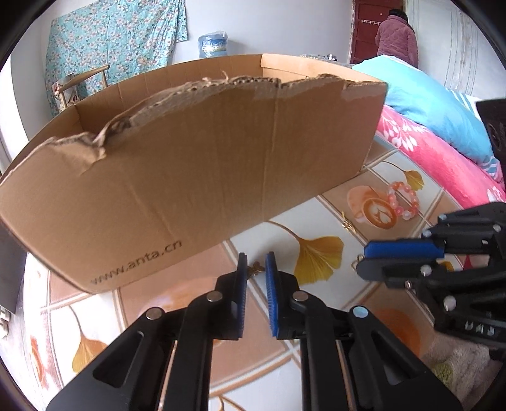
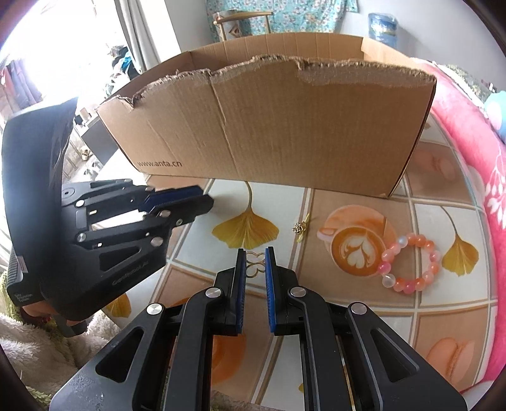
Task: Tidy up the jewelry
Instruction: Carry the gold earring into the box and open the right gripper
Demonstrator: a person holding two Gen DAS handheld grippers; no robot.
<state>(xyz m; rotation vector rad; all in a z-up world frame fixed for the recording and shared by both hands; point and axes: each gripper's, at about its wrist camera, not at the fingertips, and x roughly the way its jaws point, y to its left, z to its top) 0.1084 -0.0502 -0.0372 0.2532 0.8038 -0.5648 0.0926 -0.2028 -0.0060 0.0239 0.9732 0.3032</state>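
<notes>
A torn cardboard box point(image 1: 189, 177) point(image 2: 278, 132) stands on the patterned tablecloth. My left gripper point(image 1: 255, 268) is shut on a small gold piece point(image 1: 255, 269) held between its blue pads above the cloth. My right gripper point(image 2: 255, 264) is shut on a gold butterfly-shaped piece point(image 2: 254, 265); it also shows in the left wrist view point(image 1: 363, 262). A pink and orange bead bracelet point(image 2: 411, 264) point(image 1: 403, 200) lies on the cloth to the right. A small gold flower brooch point(image 2: 300, 228) point(image 1: 348, 225) lies between the grippers and the box.
A pink floral blanket point(image 2: 468, 151) and blue pillow point(image 1: 436, 107) lie to the right. A person in a pink coat point(image 1: 398, 38) stands by a far door. A chair point(image 2: 243, 19) and water jug point(image 1: 213, 44) stand behind the box.
</notes>
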